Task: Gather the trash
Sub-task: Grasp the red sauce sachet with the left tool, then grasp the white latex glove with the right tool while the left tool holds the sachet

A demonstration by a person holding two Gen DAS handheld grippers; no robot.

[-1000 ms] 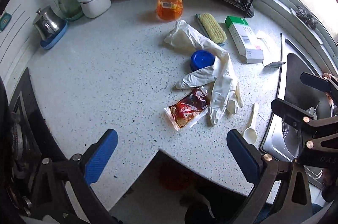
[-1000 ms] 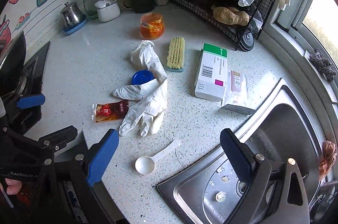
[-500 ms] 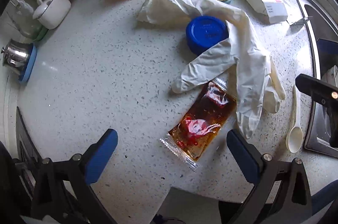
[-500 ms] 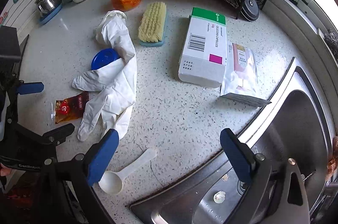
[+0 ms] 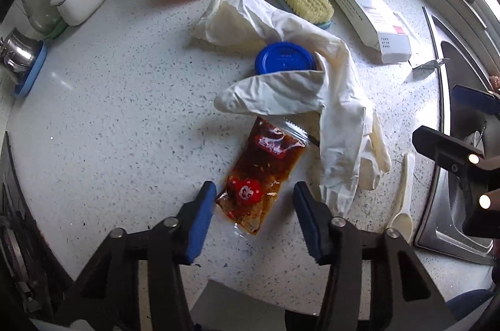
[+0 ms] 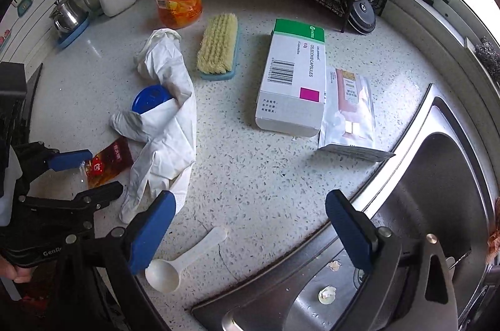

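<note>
A red-brown sauce packet (image 5: pixel 265 162) lies on the speckled countertop (image 5: pixel 125 112), its far end tucked under a crumpled white glove (image 5: pixel 340 112). My left gripper (image 5: pixel 254 206) points down over the packet's near end. Its jaws are closing with that end between the blue pads; the left pad is at the packet's edge and the right pad stands a little off it. The right wrist view shows the same packet (image 6: pixel 109 162) between the left gripper's fingers (image 6: pixel 84 175). My right gripper (image 6: pixel 247 224) hangs open over the counter edge by the sink, holding nothing.
A blue lid (image 5: pixel 284 57) sits partly under the glove. A white plastic spoon (image 6: pixel 178 262) lies near the steel sink (image 6: pixel 437 206). A medicine box (image 6: pixel 293 75), foil sachet (image 6: pixel 350 112), scrub brush (image 6: pixel 218 46) and orange pouch (image 6: pixel 178 4) lie farther back.
My left gripper dropped toward the sauce packet and its wide jaws narrowed around the packet's near end. The right gripper came somewhat closer to the counter, still open.
</note>
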